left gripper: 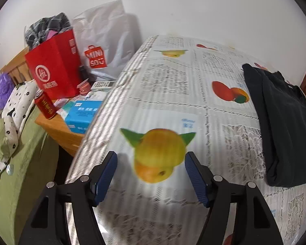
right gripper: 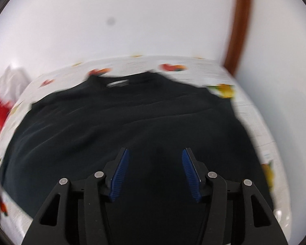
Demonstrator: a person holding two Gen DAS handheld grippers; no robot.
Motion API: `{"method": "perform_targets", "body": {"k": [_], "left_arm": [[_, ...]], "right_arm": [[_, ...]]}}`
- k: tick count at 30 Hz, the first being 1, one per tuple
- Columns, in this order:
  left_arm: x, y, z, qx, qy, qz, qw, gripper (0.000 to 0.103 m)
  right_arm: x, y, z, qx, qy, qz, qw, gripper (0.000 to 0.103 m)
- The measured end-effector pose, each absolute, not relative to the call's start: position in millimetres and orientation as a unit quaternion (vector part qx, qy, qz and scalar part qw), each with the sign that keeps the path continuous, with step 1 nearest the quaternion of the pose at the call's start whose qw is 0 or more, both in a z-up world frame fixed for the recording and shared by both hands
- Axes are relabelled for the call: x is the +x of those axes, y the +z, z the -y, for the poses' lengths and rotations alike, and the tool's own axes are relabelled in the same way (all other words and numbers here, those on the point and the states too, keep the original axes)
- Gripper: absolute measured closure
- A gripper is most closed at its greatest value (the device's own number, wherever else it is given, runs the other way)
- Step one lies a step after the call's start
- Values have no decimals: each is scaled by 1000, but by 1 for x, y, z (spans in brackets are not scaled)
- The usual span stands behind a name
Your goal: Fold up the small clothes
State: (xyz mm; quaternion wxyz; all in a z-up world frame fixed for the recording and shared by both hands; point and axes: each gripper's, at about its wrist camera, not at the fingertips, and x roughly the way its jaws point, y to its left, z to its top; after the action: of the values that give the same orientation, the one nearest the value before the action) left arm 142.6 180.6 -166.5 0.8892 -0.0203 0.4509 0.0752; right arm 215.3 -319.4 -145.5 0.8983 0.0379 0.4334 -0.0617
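Right gripper (right gripper: 155, 173) fingers spread, empty, over near part of dark garment (right gripper: 122, 126); left gripper (left gripper: 151, 175) fingers spread above bare desk (left gripper: 173, 94) beside garment; between folds, likely; next: pinch an edge.

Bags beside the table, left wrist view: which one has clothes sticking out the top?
The red paper bag, nearest the red can. Checked dark fabric bulges from its top; the white plastic bag behind it shows none.
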Motion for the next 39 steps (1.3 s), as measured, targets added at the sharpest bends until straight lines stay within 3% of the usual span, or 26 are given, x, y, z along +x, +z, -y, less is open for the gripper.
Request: {"method": "perform_targets", "body": {"k": [13, 31, 33, 39], "left_arm": [[141, -172, -192, -45, 91, -454, 885, 26], [141, -173, -189, -41, 92, -456, 884, 21], [141, -173, -189, -41, 92, -456, 884, 21], [141, -173, -189, -42, 92, -456, 884, 21]], "right_arm": [[193, -177, 153, -60, 51, -443, 893, 45], [154, -186, 56, -171, 149, -422, 878, 44], [155, -193, 40, -197, 148, -413, 877, 32], [166, -194, 11, -221, 128, -387, 886, 33]]}}
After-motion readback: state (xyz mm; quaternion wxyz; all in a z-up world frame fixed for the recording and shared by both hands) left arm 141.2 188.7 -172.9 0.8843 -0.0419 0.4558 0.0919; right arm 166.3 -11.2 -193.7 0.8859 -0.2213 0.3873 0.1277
